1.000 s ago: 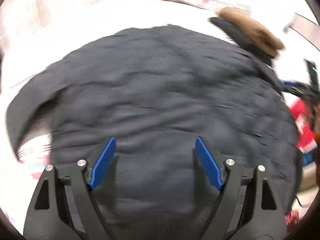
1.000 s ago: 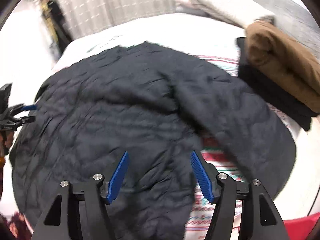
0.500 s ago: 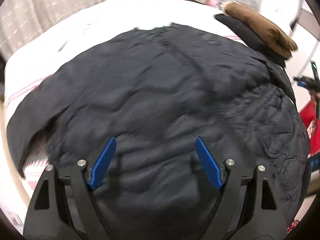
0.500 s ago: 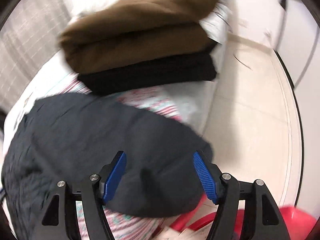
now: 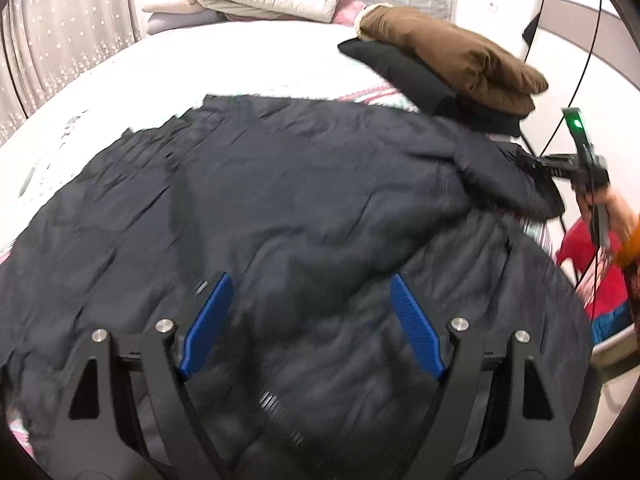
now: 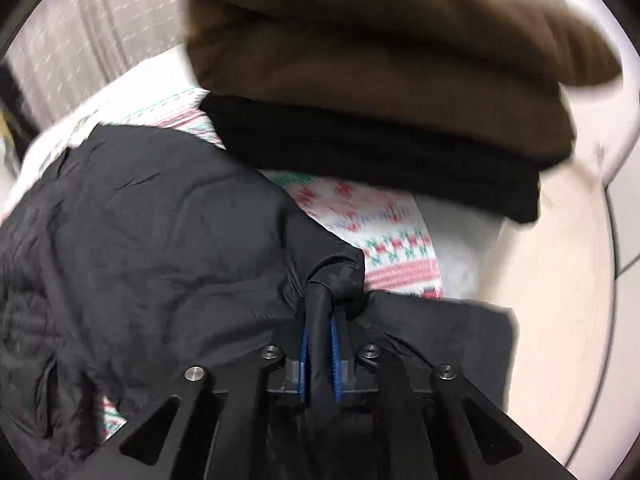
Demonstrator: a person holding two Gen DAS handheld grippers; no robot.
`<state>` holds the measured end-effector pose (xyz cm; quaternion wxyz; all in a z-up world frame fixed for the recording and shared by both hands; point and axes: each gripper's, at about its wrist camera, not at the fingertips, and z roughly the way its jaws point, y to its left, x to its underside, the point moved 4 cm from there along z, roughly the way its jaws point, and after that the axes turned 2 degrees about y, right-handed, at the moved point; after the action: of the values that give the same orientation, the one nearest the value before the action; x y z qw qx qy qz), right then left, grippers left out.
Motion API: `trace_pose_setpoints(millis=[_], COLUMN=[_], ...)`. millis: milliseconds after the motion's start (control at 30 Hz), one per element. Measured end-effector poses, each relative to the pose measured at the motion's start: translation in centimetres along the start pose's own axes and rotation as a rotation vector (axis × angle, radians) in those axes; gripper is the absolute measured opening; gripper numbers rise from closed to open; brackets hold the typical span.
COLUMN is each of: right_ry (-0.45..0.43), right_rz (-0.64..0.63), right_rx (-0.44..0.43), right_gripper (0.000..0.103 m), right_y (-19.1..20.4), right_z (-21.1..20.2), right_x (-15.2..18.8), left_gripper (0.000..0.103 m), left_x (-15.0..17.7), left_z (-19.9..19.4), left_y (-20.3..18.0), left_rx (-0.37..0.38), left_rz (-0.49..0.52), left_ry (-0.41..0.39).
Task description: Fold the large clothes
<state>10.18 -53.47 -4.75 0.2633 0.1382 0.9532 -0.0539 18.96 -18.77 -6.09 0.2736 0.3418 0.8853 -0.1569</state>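
**Sleeve Caught at the Bed's Edge**

The right gripper (image 6: 319, 354) has just snapped closed, pinching the dark jacket (image 5: 300, 208) sleeve cuff. The left gripper (image 5: 310, 324) hangs spread above the jacket, which fills mid-frame on the bed (image 5: 240, 64); folded clothes (image 5: 452, 56) sit upper right.

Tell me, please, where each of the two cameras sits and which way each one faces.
Left wrist: sits on the left gripper, jaws open, looking down across the dark jacket on the bed; the right gripper and the person's hand show at its right edge.
Right wrist: sits on the right gripper, whose jaws have just closed on a jacket sleeve end, facing the folded brown garment atop a black one.
Shared: the jacket, the brown garment and black one, the right gripper.
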Motion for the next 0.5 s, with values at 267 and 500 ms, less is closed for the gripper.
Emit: trace_pose_setpoints(millis=[267,500], right_ry=[-0.274,-0.378], right_rz=[-0.220,-0.281], right_rx=[0.433,0.514], right_gripper=[0.006,0.005], right_y=[3.7,7.0], right_z=[-10.4,-15.4], right_x=[-4.3,-5.8], left_gripper=[0.077,0.077], left_x=[-5.2,-6.9], left_z=[5.9,14.6], left_y=[-4.2,-8.1], left_rx=[0.121,0.127], left_rz=[-0.053,-0.092], left_ry=[-0.047,0.013])
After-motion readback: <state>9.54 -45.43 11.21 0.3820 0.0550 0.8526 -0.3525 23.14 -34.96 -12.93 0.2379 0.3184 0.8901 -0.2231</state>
